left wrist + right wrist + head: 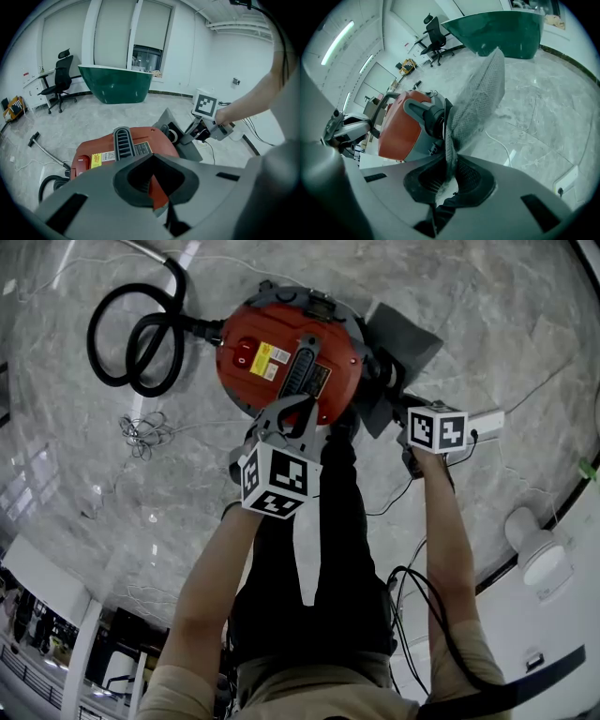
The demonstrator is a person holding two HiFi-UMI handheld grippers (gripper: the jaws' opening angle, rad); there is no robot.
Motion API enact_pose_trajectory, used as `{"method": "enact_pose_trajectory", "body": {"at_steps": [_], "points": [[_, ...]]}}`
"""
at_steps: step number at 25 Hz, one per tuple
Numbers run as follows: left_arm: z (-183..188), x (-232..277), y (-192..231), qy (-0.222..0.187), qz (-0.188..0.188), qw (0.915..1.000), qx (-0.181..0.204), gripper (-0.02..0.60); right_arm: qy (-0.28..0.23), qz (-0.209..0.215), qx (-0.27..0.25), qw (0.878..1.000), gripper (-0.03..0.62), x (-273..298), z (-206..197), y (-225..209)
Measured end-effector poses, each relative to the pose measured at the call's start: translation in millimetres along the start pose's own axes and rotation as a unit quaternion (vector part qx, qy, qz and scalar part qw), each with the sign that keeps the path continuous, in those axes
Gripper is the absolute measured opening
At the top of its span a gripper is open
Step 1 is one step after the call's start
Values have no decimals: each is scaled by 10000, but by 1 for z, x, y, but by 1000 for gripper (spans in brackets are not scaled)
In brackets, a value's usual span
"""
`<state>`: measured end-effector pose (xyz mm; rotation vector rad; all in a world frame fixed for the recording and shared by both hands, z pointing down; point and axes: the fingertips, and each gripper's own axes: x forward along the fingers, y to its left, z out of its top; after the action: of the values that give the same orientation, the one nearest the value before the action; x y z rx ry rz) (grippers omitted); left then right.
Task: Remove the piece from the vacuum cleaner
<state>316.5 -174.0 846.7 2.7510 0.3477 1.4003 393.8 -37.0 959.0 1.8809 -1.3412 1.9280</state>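
Pinching the lower end of the grey mesh piece [480, 98], the right gripper [449, 180] is holding its jaws tight together on the fabric, low in the right gripper view, probably so that the piece comes away with the hand instead of slipping free. The piece is fanning up from the jaws toward the top middle of that view, with its narrow end sitting against the dark port [429, 119] on the side of the vacuum cleaner [396, 129], so it is not yet off. The left gripper [157, 197], at the middle of the head view, appears to be nipping the near edge of the red body between closed jaws, seemingly bracing the machine against a pull from the other side. The vacuum cleaner is standing on the floor [469, 306] in the upper middle of the head view, and its black hose [131, 334] is lying coiled at the upper left, clear of both hands. Farther off, in the left gripper view, a green tub [117, 86] is standing near the back wall.
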Motion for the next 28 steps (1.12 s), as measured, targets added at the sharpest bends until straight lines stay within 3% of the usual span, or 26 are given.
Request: {"method": "enact_pose_trajectory", "body": {"at_steps": [4, 13, 21, 25, 28], "points": [[0, 0, 0, 8, -14, 10000, 71, 5, 44, -169, -251, 9995, 35, -1, 0, -1], [1, -2, 0, 49, -59, 9998, 178, 5, -118, -329, -211, 9992, 34, -3, -1, -4], [0, -5, 1, -16, -142, 9999, 35, 5, -282, -1189, -1230, 9849, 26, -3, -3, -4], [1, -5, 0, -14, -180, 9997, 172, 5, -348, -1301, -1597, 9779, 26, -5, -2, -6], [0, -6, -1, 16, -147, 9994, 327, 5, -462, -1194, -1440, 9813, 26, -3, -2, -6]]}}
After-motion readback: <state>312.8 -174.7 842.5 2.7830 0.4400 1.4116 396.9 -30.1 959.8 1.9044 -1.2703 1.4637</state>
